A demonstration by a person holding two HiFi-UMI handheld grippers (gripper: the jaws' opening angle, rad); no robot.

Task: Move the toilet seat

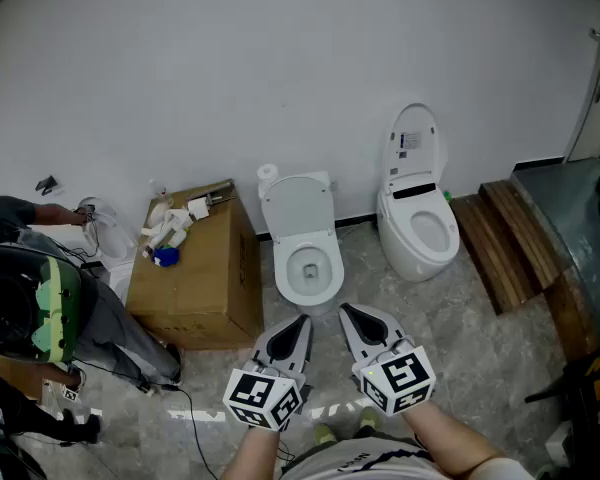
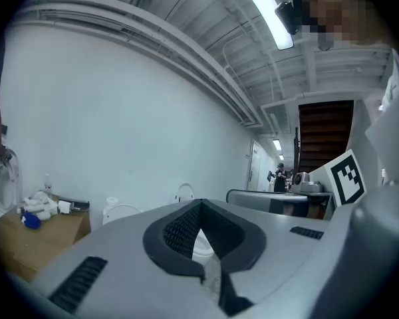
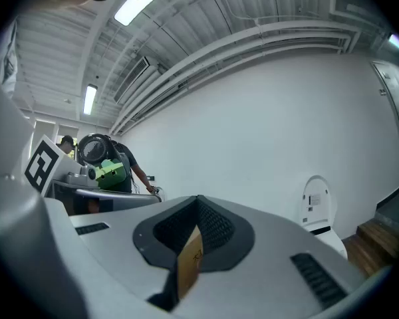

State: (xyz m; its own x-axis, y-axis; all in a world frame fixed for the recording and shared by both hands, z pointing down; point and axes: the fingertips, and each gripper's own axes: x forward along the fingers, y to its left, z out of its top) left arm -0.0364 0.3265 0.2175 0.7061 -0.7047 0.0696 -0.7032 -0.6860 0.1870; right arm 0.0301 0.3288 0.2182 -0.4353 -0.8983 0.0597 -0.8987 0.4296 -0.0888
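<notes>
While held just short of the toilet (image 1: 300, 208), touching nothing, with left gripper (image 1: 300, 322) and right gripper (image 1: 347, 313) fingers closed, empty.

- Looks along the right gripper (image 3: 198, 206), jaws pressed together.
- Faces a plain white wall (image 3: 253, 125).
- Catches a toilet (image 3: 317, 208), lid raised, at right.
- Catches a person (image 3: 110, 165) at left.

The grey stone floor (image 1: 480, 348) carries a cardboard box (image 1: 205, 273) at left, a toilet (image 1: 308, 258) just beside it, a second toilet (image 1: 418, 228) further right, then wooden planks (image 1: 505, 238). A cable (image 1: 185, 408) trails near the box.
</notes>
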